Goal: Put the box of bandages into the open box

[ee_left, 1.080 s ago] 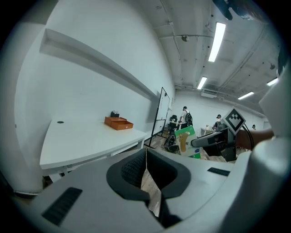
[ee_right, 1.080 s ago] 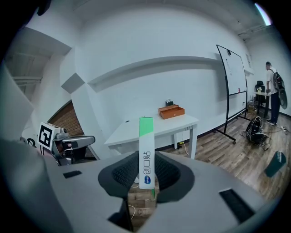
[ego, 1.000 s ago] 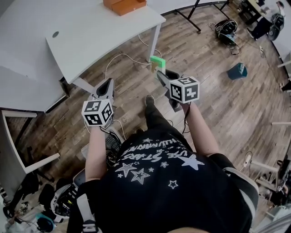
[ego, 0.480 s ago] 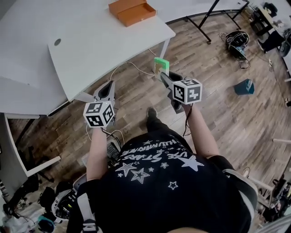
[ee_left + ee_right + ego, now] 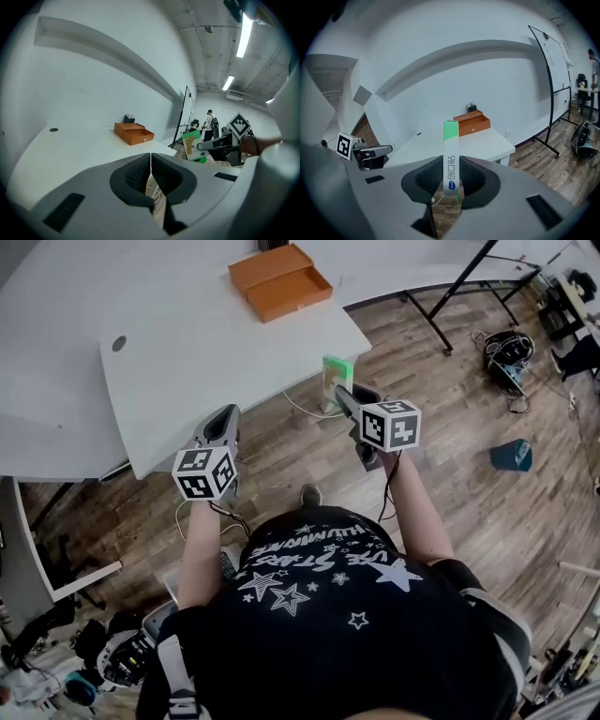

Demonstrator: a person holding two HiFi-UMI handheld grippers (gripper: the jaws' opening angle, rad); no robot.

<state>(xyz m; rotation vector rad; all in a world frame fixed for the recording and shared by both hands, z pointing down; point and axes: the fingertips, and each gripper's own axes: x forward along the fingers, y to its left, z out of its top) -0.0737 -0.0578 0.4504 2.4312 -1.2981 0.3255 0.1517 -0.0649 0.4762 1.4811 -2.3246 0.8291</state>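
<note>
The box of bandages [image 5: 336,381], slim, white and green, stands upright in my right gripper [image 5: 343,393], shut on it over the wood floor just off the white table's [image 5: 187,343] near corner. In the right gripper view the box of bandages [image 5: 451,161] rises between the pads. The open box [image 5: 279,281], orange with its lid flapped back, sits on the table's far side, and shows as the open box [image 5: 471,122] ahead and the open box [image 5: 133,133] in the left gripper view. My left gripper [image 5: 221,424] hangs at the table's near edge, shut and empty, its jaws [image 5: 151,174] pressed together.
A teal object [image 5: 512,455] lies on the floor to the right. Cables [image 5: 508,350] and black stand legs [image 5: 469,277] lie at the upper right. A person [image 5: 211,125] stands far off by a whiteboard. Clutter [image 5: 112,652] crowds the floor behind me at the lower left.
I have stepped forward: the table and orange box have come nearer in the head view. Both grippers keep their pose, the right one still holding the bandage box.
</note>
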